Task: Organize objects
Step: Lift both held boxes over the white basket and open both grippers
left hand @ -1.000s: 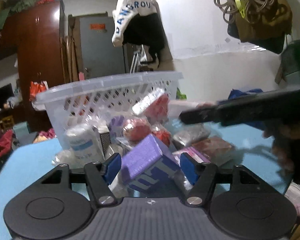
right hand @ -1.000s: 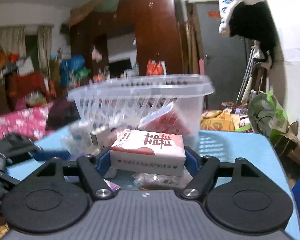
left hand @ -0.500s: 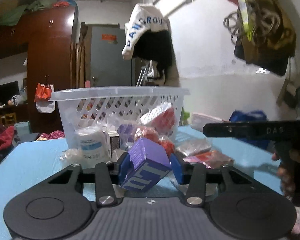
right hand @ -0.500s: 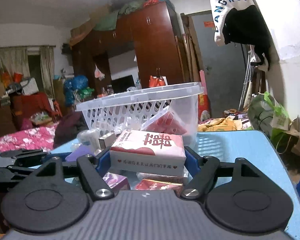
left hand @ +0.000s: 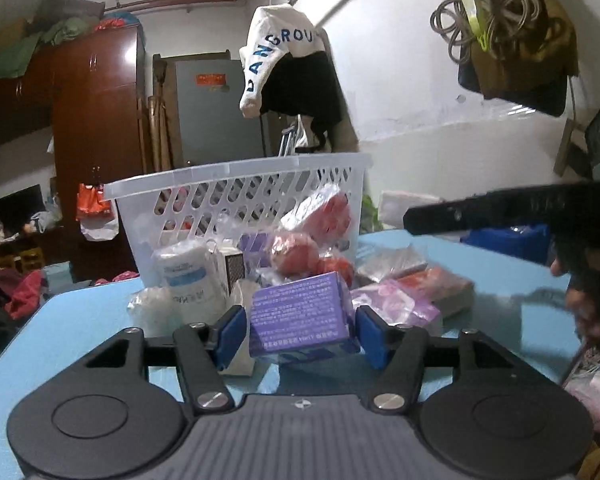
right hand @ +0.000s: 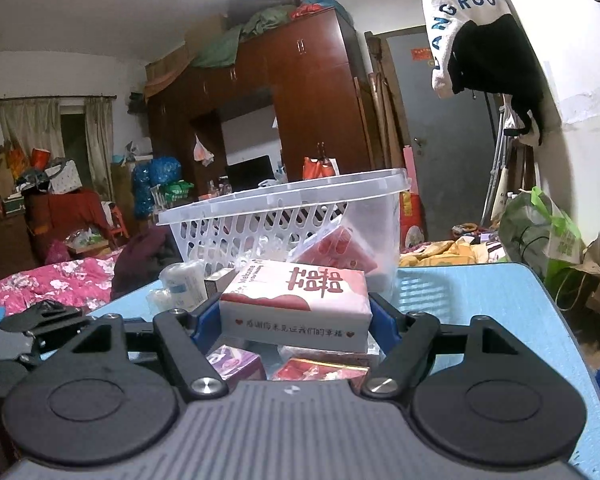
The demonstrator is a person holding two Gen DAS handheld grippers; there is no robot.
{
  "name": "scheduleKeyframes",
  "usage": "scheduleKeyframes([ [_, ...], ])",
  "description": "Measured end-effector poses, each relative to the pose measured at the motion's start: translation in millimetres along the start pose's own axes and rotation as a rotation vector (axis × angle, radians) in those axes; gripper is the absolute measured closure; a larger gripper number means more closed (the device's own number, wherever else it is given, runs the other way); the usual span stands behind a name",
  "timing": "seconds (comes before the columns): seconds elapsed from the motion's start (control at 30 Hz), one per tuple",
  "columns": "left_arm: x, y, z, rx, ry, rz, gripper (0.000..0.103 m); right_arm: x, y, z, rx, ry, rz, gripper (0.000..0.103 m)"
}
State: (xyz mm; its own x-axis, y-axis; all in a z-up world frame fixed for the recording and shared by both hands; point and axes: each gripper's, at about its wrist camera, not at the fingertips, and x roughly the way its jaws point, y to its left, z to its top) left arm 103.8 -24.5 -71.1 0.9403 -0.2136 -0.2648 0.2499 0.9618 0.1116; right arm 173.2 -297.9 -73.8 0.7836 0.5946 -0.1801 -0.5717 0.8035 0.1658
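Note:
A purple box point(left hand: 300, 316) lies level between the blue pads of my left gripper point(left hand: 300, 336). Its jaws are opening, and a narrow gap shows on each side of the box. My right gripper point(right hand: 296, 320) is shut on a white and pink tissue pack point(right hand: 296, 296) with red characters, held above the blue table point(right hand: 480, 300). A white slotted basket point(left hand: 236, 178) stands just behind the pile of goods; in the right wrist view the basket point(right hand: 284, 196) is straight ahead. The right gripper point(left hand: 500, 208) shows as a dark bar at the right of the left wrist view.
In front of the basket lie a white roll point(left hand: 188, 276), red packets point(left hand: 296, 248) and pink and red packs point(left hand: 432, 288). Under the held tissue pack sit a purple box point(right hand: 236, 362) and a red box point(right hand: 320, 370). A green bag point(right hand: 540, 236) stands beyond the table's right edge.
The left jaws closed on the tilted purple box and then spread again; the box now lies level between them. The right gripper kept its hold on the tissue pack.

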Motion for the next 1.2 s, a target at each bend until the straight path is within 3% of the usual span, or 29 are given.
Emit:
scheduleKeyframes([
  [0.17,4,4,1,-0.036,0.027,0.003,0.033,-1,0,-1,0.002,-0.002,0.005,0.026],
  [0.2,3,5,0,-0.044,0.02,-0.011,0.036,-1,0,-2,0.002,-0.002,0.006,0.026],
  [0.23,3,5,0,-0.048,0.022,-0.027,0.046,-1,0,-2,0.002,-0.002,0.006,0.026],
  [0.27,2,5,-1,-0.054,0.021,-0.031,0.046,-1,1,-2,0.001,-0.002,0.006,0.026],
  [0.5,-14,8,-2,-0.074,-0.045,-0.034,0.047,-5,2,-3,0.0,-0.025,0.002,0.026],
  [0.67,-21,18,5,-0.114,-0.077,-0.035,0.047,-14,9,-3,-0.035,-0.088,-0.026,0.026],
  [0.73,-23,25,29,-0.106,-0.116,-0.042,0.047,-15,13,10,-0.063,-0.107,-0.026,0.026],
  [0.87,-7,45,117,-0.094,-0.195,-0.006,0.047,-4,30,84,-0.159,-0.178,-0.018,0.026],
  [0.93,16,56,158,-0.107,-0.184,0.024,0.047,16,39,119,-0.232,-0.172,-0.054,0.026],
  [1.0,45,68,184,-0.137,-0.116,0.046,0.046,43,39,142,-0.25,-0.124,-0.077,0.026],
  [1.07,72,78,188,-0.174,-0.069,0.039,0.039,71,33,149,-0.243,-0.064,-0.072,0.021],
  [1.1,85,81,185,-0.182,-0.043,0.042,0.03,83,32,146,-0.262,-0.037,-0.082,0.01],
  [1.13,96,84,181,-0.195,0.004,0.043,0.012,94,31,142,-0.277,-0.018,-0.117,0.0],
  [1.2,100,88,167,-0.218,0.032,0.037,0.011,98,28,132,-0.281,0.005,-0.141,0.0],
])
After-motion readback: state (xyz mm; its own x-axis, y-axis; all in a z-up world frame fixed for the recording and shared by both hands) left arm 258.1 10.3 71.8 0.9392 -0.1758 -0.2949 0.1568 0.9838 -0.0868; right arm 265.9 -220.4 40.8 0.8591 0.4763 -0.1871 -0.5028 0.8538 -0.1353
